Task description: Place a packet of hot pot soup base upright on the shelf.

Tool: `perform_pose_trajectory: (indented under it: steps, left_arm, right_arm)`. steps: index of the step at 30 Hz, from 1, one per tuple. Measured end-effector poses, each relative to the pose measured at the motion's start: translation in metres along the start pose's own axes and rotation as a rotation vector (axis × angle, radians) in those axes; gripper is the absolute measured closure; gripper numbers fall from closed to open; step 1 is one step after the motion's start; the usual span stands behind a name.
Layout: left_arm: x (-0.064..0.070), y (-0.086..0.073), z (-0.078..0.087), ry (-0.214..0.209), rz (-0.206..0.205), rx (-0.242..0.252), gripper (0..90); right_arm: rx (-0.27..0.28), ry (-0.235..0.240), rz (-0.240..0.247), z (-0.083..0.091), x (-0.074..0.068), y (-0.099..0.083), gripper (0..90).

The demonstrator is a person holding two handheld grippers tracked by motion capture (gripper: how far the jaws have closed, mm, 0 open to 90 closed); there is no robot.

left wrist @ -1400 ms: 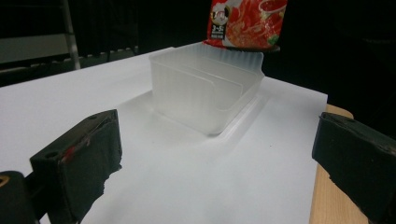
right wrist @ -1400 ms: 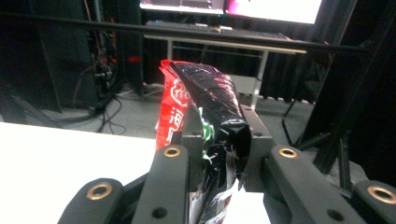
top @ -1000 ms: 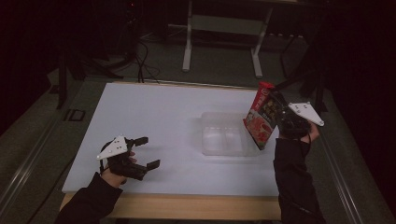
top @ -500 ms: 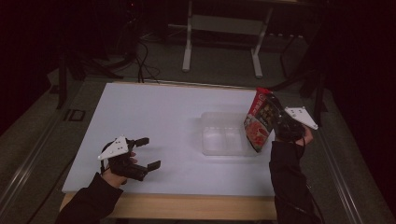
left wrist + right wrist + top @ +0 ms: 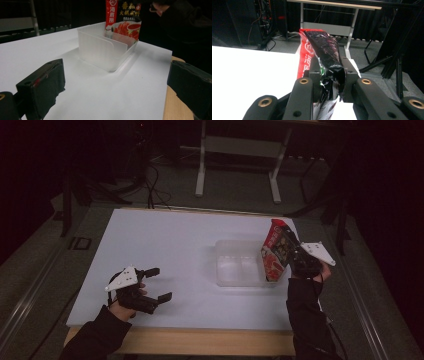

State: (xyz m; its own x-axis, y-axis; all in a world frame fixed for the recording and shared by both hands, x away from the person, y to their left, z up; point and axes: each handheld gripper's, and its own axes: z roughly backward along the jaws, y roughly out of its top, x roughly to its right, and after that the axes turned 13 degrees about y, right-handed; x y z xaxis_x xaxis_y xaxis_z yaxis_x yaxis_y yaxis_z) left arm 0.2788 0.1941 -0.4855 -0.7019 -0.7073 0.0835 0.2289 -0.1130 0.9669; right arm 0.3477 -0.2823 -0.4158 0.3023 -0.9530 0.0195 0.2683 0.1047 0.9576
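Right gripper (image 5: 295, 256) clamped on red pouch (image 5: 274, 251), tilted at clear bin's (image 5: 240, 270) right end, left gripper (image 5: 157, 284) gaping wide, resting near tabletop's (image 5: 165, 240) front-left corner

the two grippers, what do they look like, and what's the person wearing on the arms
Both are black two-jaw tools. The left gripper and the right gripper each carry a pale grey three-cornered plate on top. In the left gripper view the jaws are blocky black pads, one with a small red mark. In the right gripper view the linkage arms show brass-coloured rivets. Dark long sleeves cover both forearms.
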Motion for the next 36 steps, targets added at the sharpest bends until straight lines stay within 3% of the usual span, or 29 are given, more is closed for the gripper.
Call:
perform_pose_trajectory:
  steps: [6,8,13,16,20,28,34,36]
  left_arm:
    - [0.000,0.000,0.000,-0.003,-0.002,0.002,2.1]
    - [0.000,-0.001,0.000,-0.001,0.000,0.000,2.1]
    - [-0.001,-0.001,0.001,0.000,0.000,0.003,2.1]
    - [-0.002,-0.001,0.001,0.001,0.002,0.002,2.1]
    - [-0.002,-0.001,0.002,0.001,0.000,0.002,2.1]
    - [-0.003,-0.002,0.002,0.002,0.005,0.003,2.1]
    - [-0.001,-0.003,0.003,0.002,-0.006,0.000,2.1]
    - [-0.001,-0.003,0.004,0.000,-0.003,0.002,2.1]
  right_arm:
    - [-0.002,0.008,-0.003,0.008,0.000,-0.012,75.9]
    - [-0.001,0.020,-0.025,0.009,0.004,-0.013,75.7]
    - [-0.020,0.038,-0.013,0.009,0.005,-0.009,72.3]
    - [-0.029,0.070,-0.036,0.009,0.007,-0.004,56.0]
    - [-0.031,0.069,0.023,0.010,0.006,0.006,39.2]
    - [0.025,0.187,0.018,0.026,0.003,0.040,13.8]
    - [0.060,0.304,0.023,0.039,-0.010,0.057,11.0]
    - [0.063,0.320,0.021,0.041,-0.012,0.059,11.0]
